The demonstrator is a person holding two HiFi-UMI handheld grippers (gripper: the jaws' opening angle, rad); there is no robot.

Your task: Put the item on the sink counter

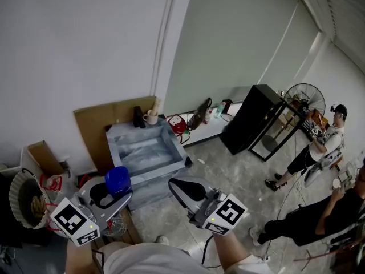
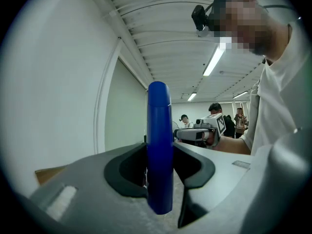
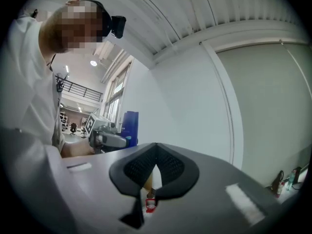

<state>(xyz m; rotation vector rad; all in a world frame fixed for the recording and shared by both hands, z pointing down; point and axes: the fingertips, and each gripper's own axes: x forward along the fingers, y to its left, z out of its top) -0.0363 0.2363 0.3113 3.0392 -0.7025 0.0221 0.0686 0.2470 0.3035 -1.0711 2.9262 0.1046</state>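
The blue item (image 2: 159, 130) stands upright between the jaws of the left hand-held gripper (image 1: 116, 195), whose dark pads press on it from both sides. In the head view this pair sits at the lower left of the frame, with the item in the air just below the near left corner of the marbled grey-blue sink surface (image 1: 171, 167) and not resting on it. The right hand-held gripper (image 1: 186, 188) is at the lower middle of that frame, beside the left one and apart from it. Its jaws are brought together with nothing held between them. At the far edge of the sink surface, near the wall, stand a dark bottle (image 1: 138, 117) and a pale cup (image 1: 151, 117), close to each other. A black cabinet (image 1: 251, 119) stands on the floor toward the right of the frame, with a fan (image 1: 305, 99) beyond it.
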